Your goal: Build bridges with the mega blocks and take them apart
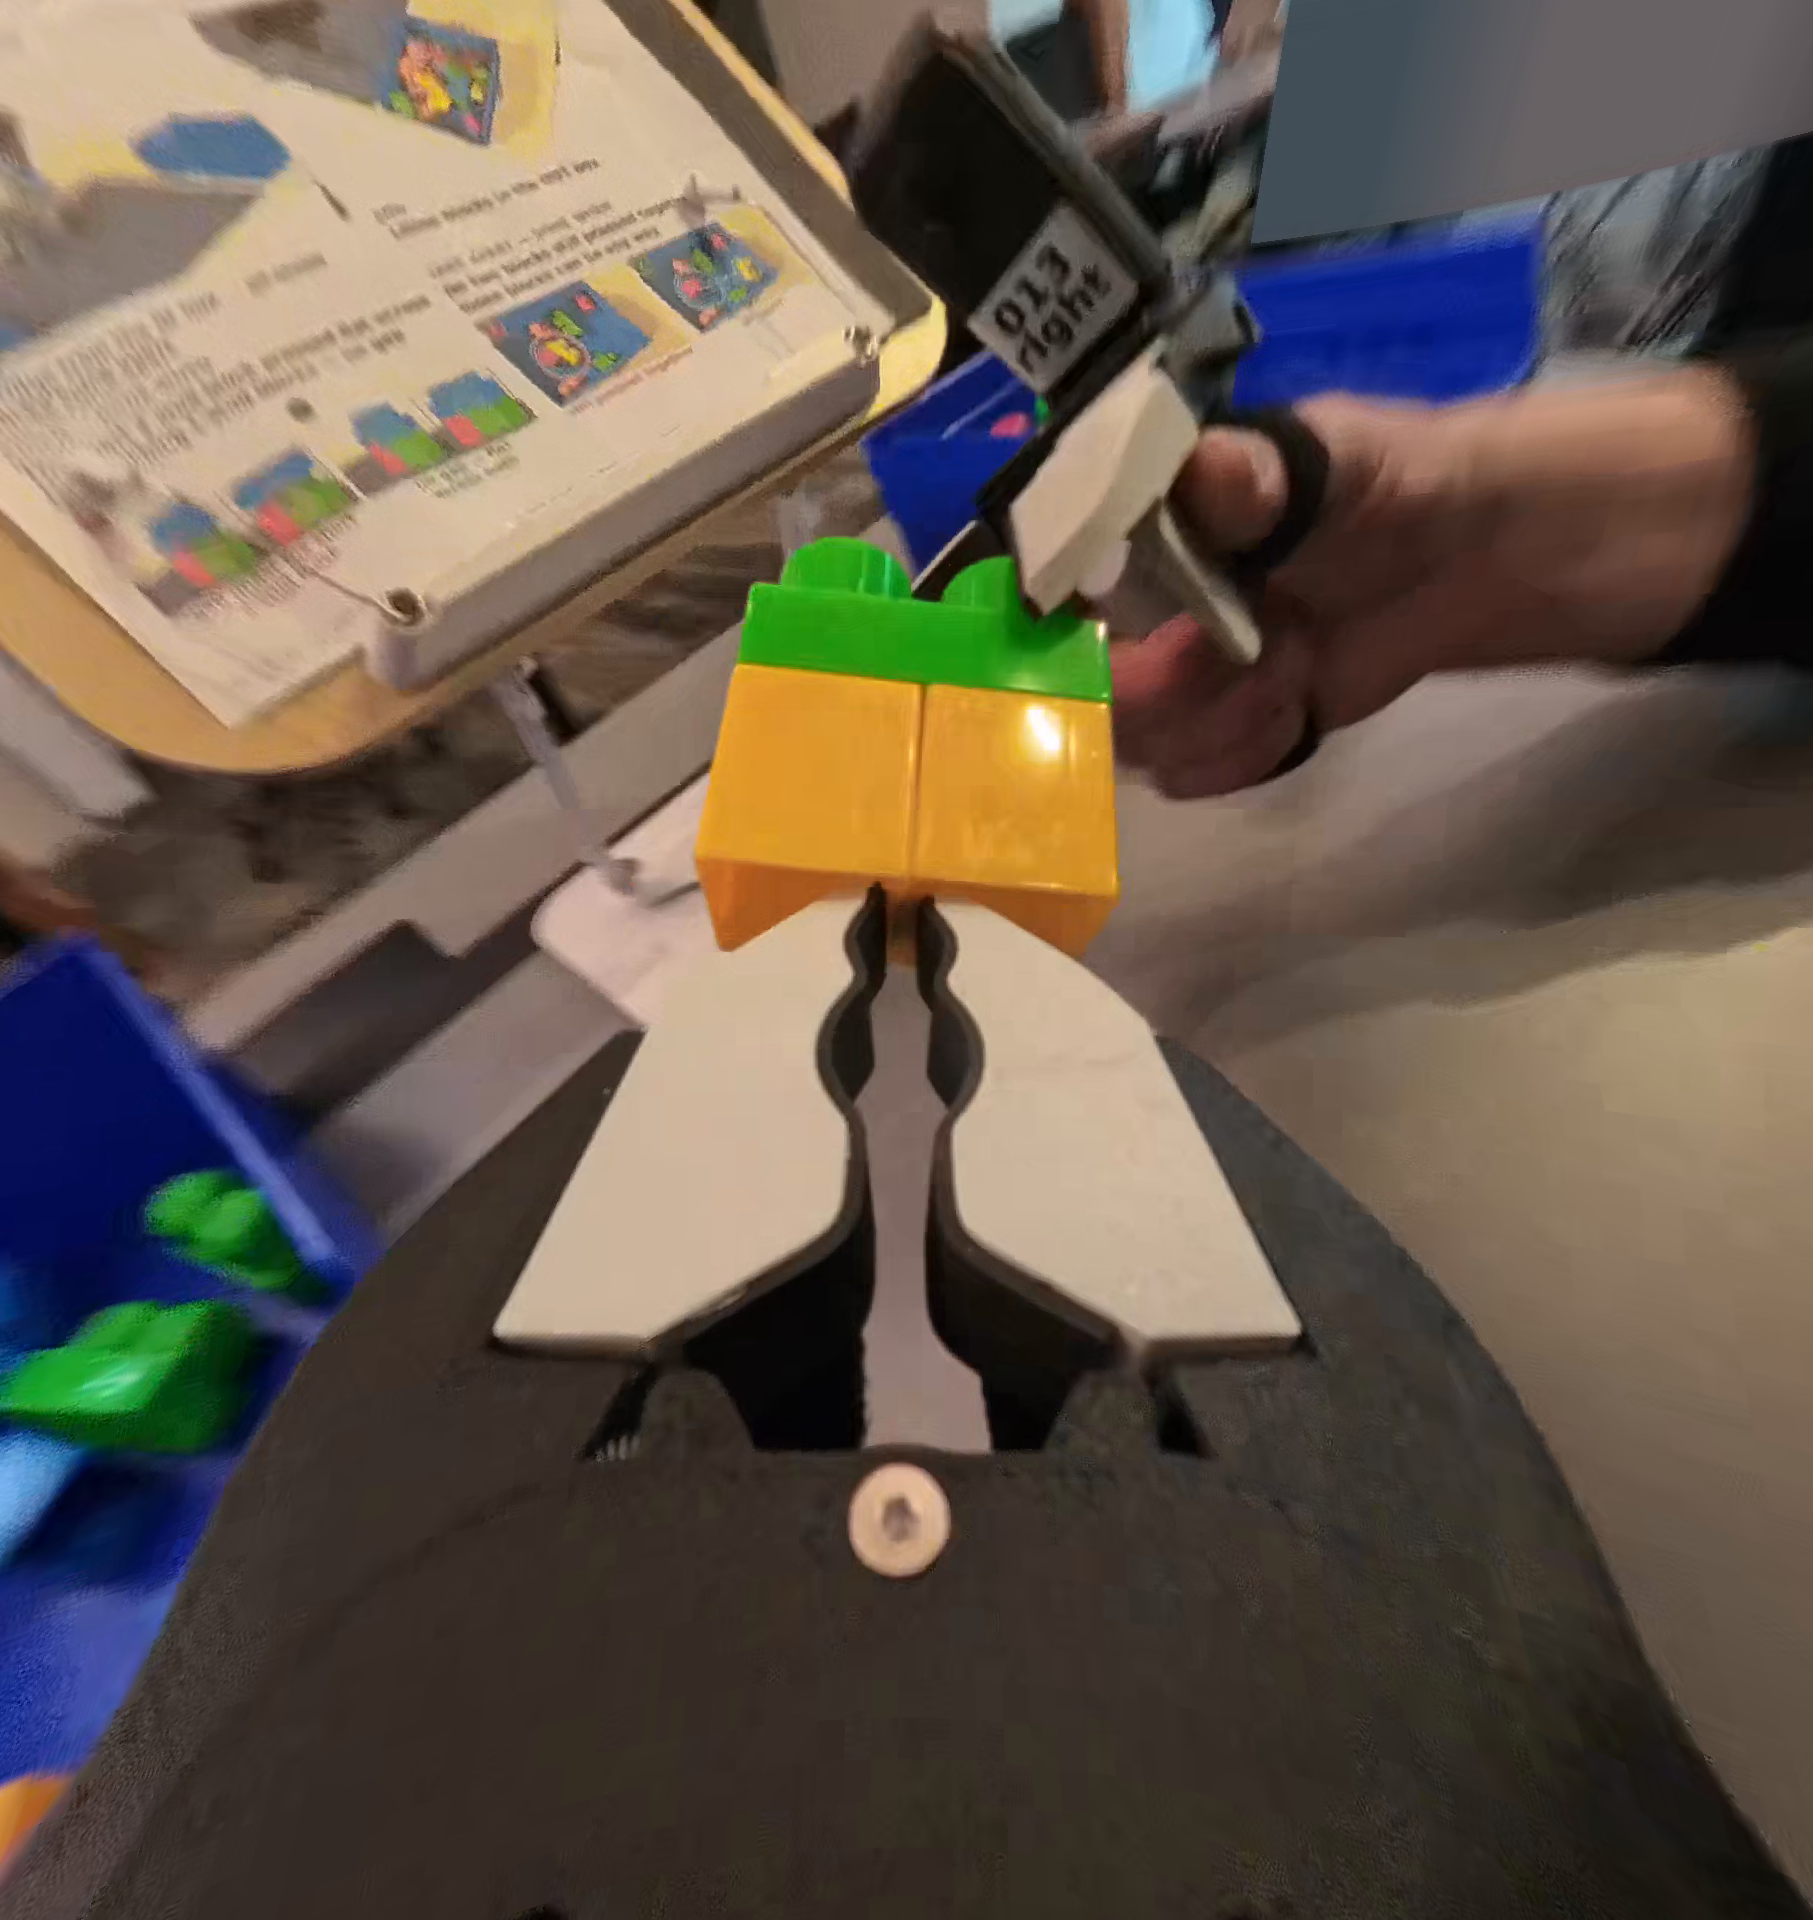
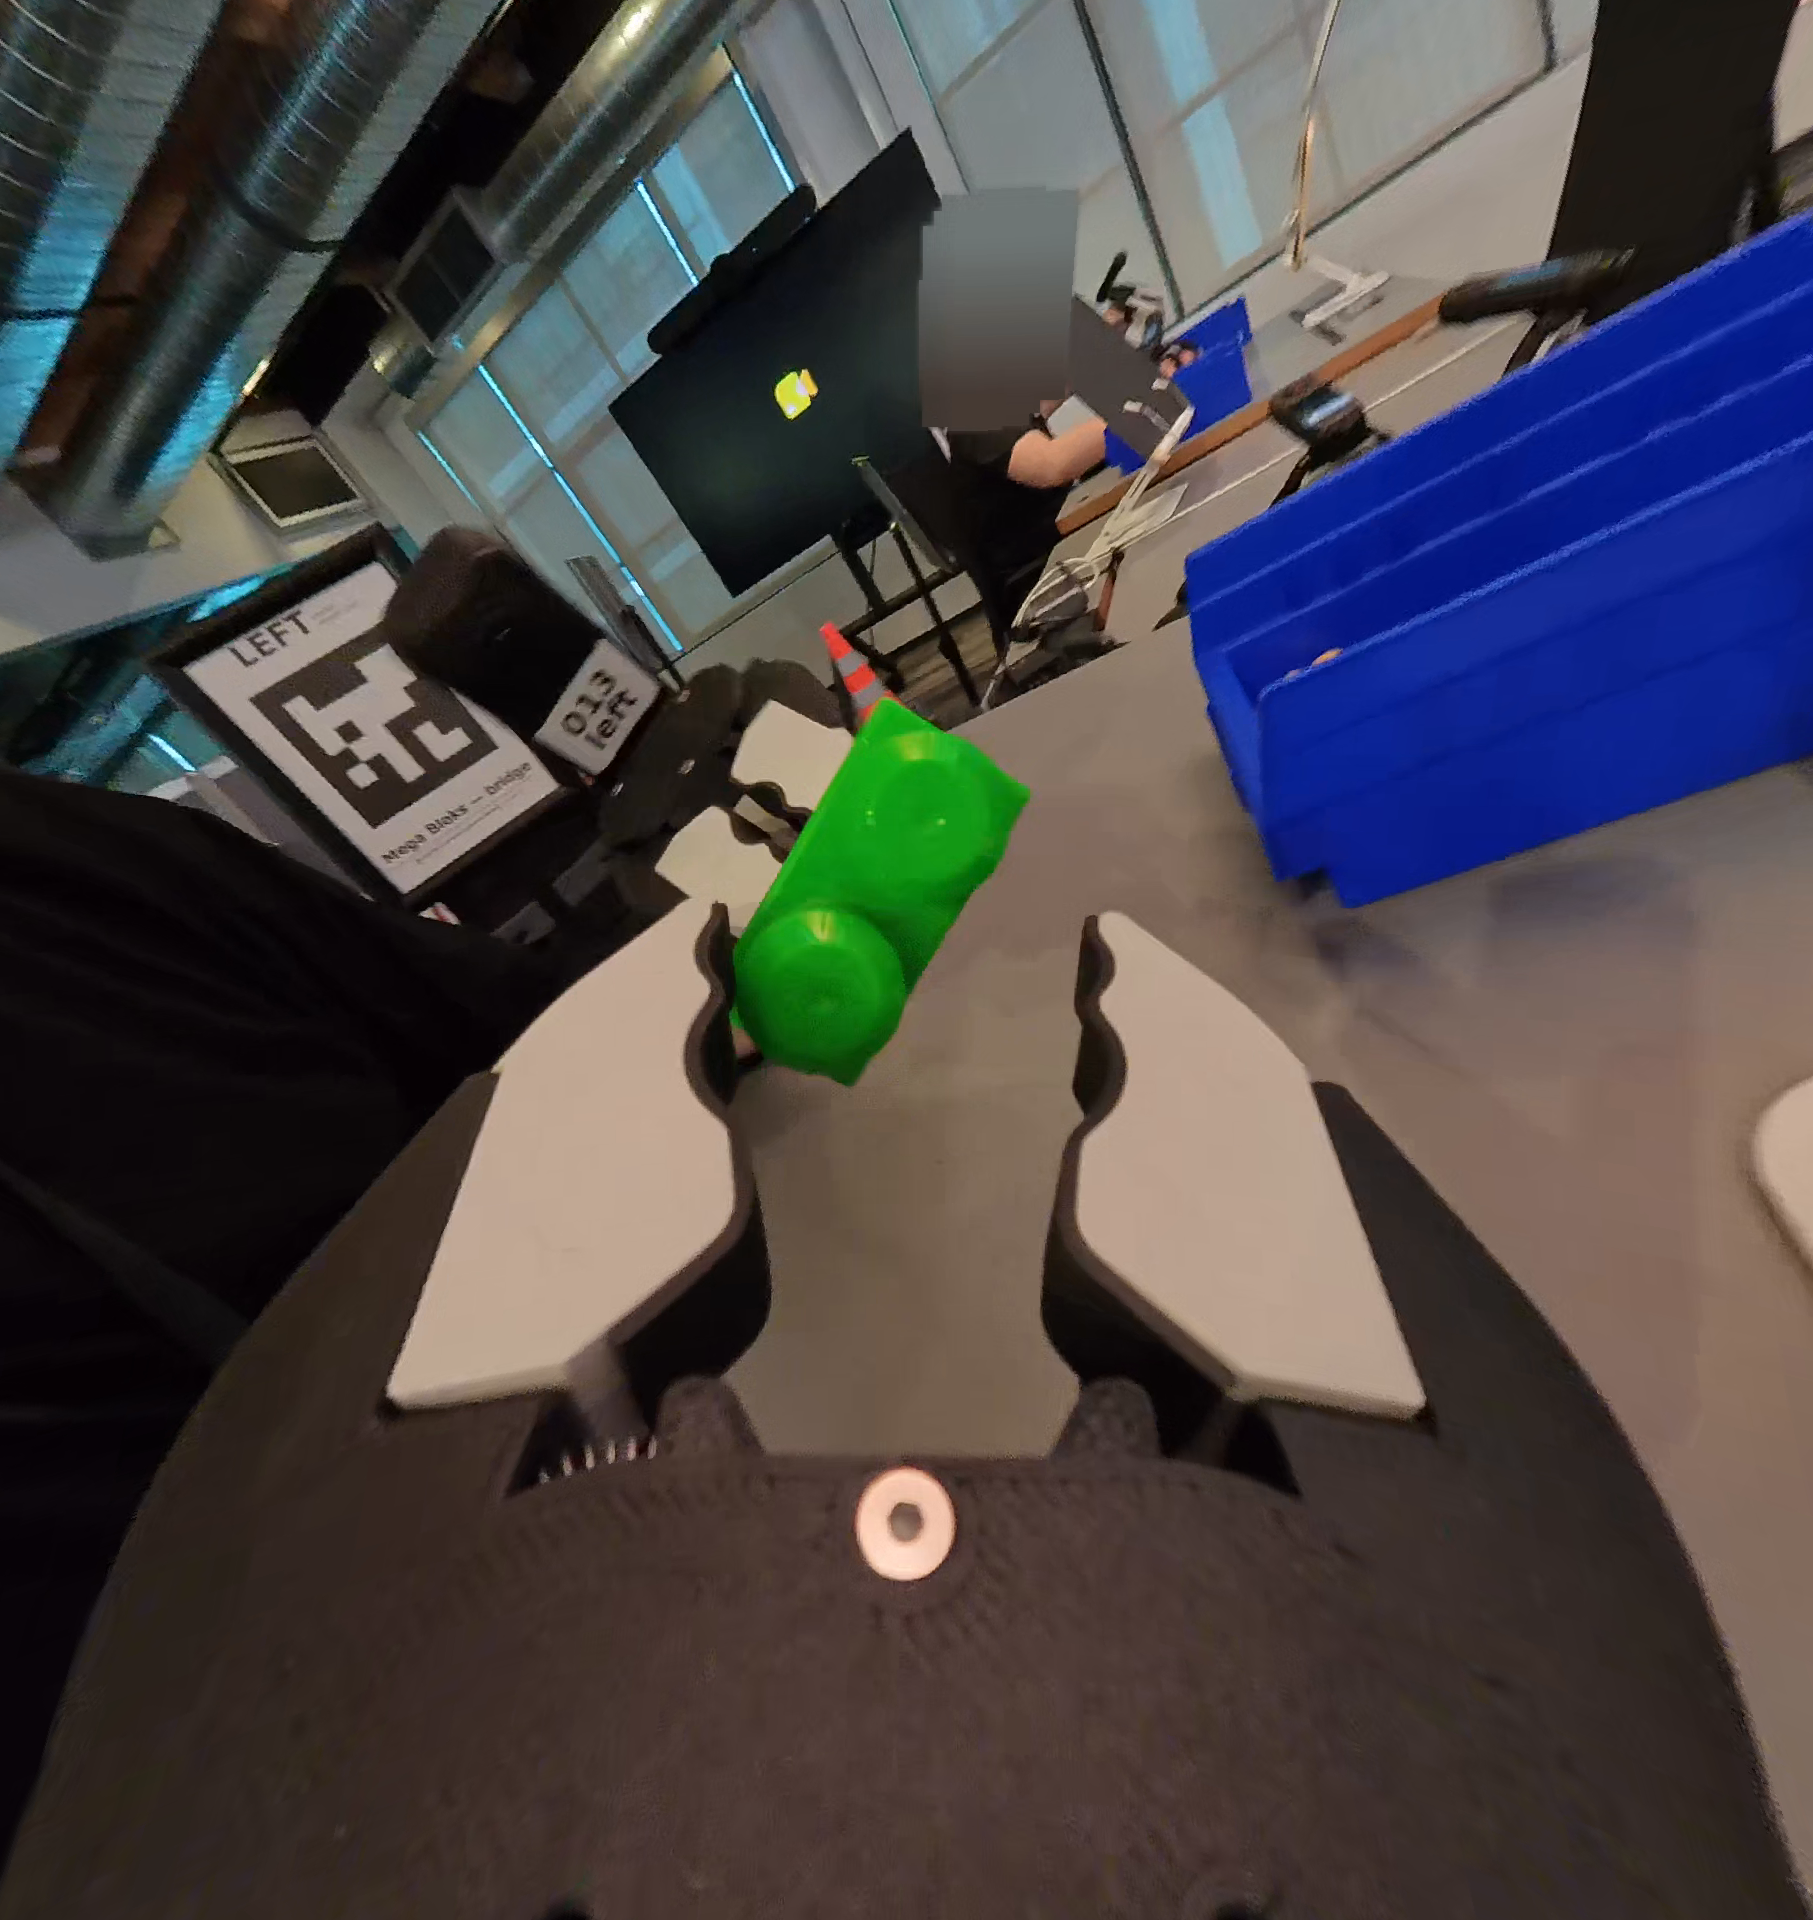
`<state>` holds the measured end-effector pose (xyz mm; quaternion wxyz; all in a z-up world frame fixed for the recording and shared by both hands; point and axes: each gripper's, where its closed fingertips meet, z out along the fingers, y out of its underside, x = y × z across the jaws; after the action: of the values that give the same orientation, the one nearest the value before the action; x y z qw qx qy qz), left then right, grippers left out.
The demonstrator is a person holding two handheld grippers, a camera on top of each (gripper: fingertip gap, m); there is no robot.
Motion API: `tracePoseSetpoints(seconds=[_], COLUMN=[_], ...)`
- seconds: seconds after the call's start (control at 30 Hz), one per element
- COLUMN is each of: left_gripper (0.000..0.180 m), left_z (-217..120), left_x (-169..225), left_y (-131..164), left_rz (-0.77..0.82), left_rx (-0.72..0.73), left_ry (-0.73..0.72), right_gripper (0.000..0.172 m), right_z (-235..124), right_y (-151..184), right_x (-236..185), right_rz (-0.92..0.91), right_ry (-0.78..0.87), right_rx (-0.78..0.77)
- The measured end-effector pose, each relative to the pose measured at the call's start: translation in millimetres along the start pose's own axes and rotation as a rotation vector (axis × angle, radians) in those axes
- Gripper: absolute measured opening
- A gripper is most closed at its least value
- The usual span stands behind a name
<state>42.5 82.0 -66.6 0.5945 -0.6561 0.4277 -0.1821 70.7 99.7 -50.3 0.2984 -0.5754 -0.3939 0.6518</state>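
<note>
My left tongs (image 1: 897,914) pinch the bottom wall of two orange plastic blocks (image 1: 912,800). A green plastic two-stud block (image 1: 923,634) sits on top, joined. My right tongs (image 2: 897,977) are wide apart beside it. I think the bridge is up; taking apart is left.

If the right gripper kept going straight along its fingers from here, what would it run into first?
Most likely the green block: it sits just ahead between the open fingers of the right gripper, close to one fingertip. Behind it is the left gripper, though depth is hard to judge.
</note>
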Motion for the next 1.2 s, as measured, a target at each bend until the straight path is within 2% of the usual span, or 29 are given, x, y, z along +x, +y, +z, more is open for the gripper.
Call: tracePoseSetpoints(seconds=[0.1, 0.27, 0.33, 0.47, 0.6, 0.73, 0.87, 0.9, 1.03, 1.13, 1.2], left_gripper=[0.005, 0.005, 0.005, 0.005, 0.005, 0.005, 0.005, 0.005, 0.005, 0.007, 0.015], left_z=[-3.2, -7.3, -9.4, -21.4, -21.5, -20.2, -19.8, -20.3, -23.9, -26.0, -28.2], left_x=[-0.1, 12.0, 19.9, 30.7, 43.4, 61.6, 70.5, 72.2, 75.6, 72.6, 69.3], left_y=[-4.2, -11.7, -10.5, -24.0, -24.9, -18.8, -13.4, -11.6, -10.4, -22.3, -32.3], left_rz=[-0.215, -0.407, -0.486, -0.656, -0.7, -0.726, -0.756, -0.763, -0.794, -0.803, -0.768], left_rx=[0.089, 0.161, 0.153, 0.217, 0.164, 0.101, 0.089, 0.087, 0.103, 0.18, 0.243], left_ry=[0.127, 0.326, 0.435, 0.649, 0.756, 0.843, 0.88, 0.892, 0.938, 0.943, 0.927], right_gripper=[0.063, 0.062, 0.065, 0.068, 0.063, 0.064, 0.039, 0.039, 0.038, 0.037, 0.037], right_z=[-10.7, -20.2, -23.4, -24.5, -15.4, -3.2, 4.5, 5.6, 7.0, 4.8, -0.8], right_y=[-8.3, -17.4, -14.8, -3.0, 9.5, 20.0, 35.6, 38.3, 43.1, 34.6, 25.6], right_x=[-1.6, -21.0, -25.8, -39.2, -50.1, -59.3, -70.0, -71.2, -73.1, -77.1, -80.2], right_rz=[-0.172, -0.398, -0.573, -1.037, -1.277, -1.375, -1.447, -1.46, -1.41, -1.333, -1.277], right_ry=[0.062, 0.059, 0.111, 0.23, 0.244, 0.239, 0.195, 0.192, 0.195, 0.214, 0.236], right_rx=[-0.028, -0.063, -0.136, -0.302, -0.37, -0.397, -0.467, -0.485, -0.54, -0.505, -0.475])
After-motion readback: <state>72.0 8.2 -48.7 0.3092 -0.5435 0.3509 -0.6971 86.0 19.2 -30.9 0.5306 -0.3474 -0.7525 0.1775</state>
